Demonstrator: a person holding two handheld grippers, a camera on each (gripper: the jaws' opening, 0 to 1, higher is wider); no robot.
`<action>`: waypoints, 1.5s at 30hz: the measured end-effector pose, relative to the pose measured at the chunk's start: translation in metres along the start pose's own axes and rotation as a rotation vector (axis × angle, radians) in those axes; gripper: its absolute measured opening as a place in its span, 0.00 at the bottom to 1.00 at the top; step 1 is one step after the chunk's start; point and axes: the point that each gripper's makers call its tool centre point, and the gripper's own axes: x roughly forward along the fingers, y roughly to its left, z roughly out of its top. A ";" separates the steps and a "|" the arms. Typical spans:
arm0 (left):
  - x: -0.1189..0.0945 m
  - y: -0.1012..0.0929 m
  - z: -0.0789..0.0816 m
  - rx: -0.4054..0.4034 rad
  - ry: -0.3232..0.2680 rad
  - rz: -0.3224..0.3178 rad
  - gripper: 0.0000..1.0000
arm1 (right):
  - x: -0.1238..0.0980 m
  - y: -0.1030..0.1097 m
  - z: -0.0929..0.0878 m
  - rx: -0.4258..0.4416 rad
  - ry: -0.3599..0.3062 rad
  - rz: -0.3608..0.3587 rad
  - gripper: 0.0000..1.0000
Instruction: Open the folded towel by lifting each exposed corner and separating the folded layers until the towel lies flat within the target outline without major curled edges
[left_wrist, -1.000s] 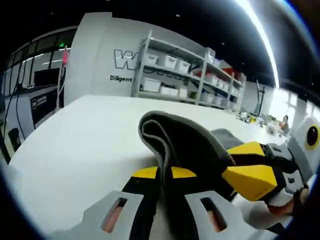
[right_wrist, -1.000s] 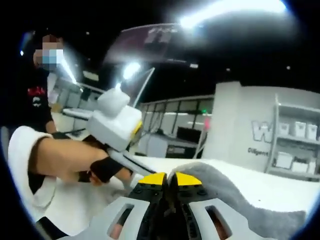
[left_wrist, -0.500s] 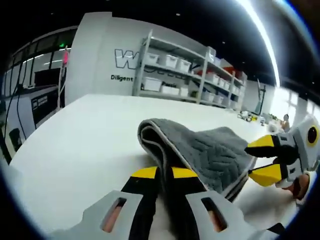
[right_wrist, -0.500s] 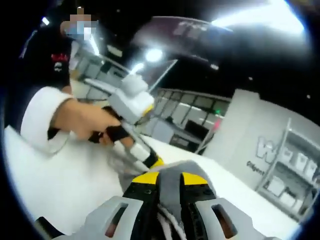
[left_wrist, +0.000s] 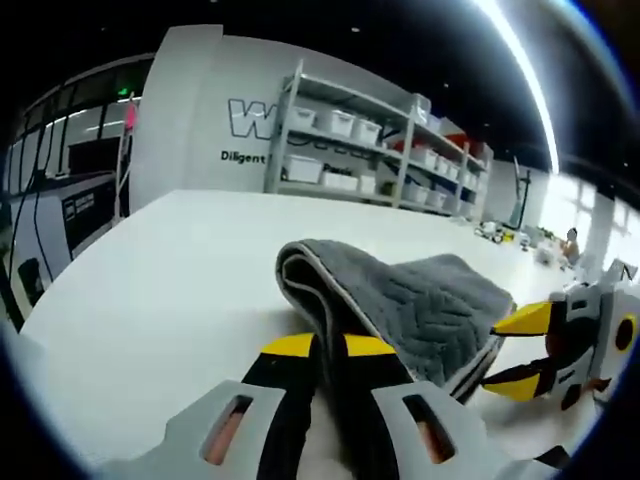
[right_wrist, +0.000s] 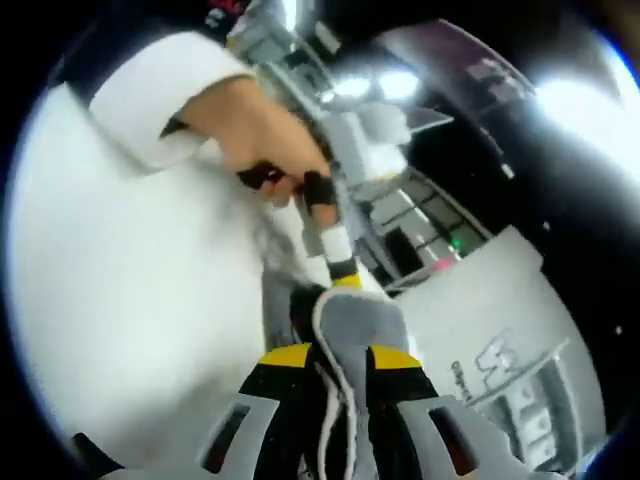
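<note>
Grey quilted towel (left_wrist: 400, 300) lying folded on the white table (left_wrist: 150, 280), one rounded fold raised because its near edge is pinched between the closed yellow-tipped jaws of the left tongs (left_wrist: 328, 347), probably to anchor this side while the opposite corner is drawn away. In the right gripper view, same towel (right_wrist: 352, 325) with its pale hemmed edge running down between the jaws of the right tongs (right_wrist: 338, 357), clamped on the cloth, apparently to peel the upper layer off the lower one. Beyond that, the other tongs and the person's hand (right_wrist: 285, 165) with a white sleeve. Far behind the table, shelving (left_wrist: 360, 150) with white bins. Unfolding judged only begun: layers not yet separated, no target outline discernible on the table.
</note>
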 end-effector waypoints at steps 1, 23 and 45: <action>0.000 0.000 0.000 0.004 0.001 0.001 0.08 | 0.000 0.002 0.000 -0.021 0.004 0.002 0.15; 0.003 0.003 0.001 0.022 0.011 0.008 0.08 | 0.019 0.006 -0.001 0.074 0.048 -0.004 0.00; 0.007 0.024 0.011 0.026 0.005 0.024 0.11 | 0.025 0.028 -0.003 0.417 0.010 0.110 0.00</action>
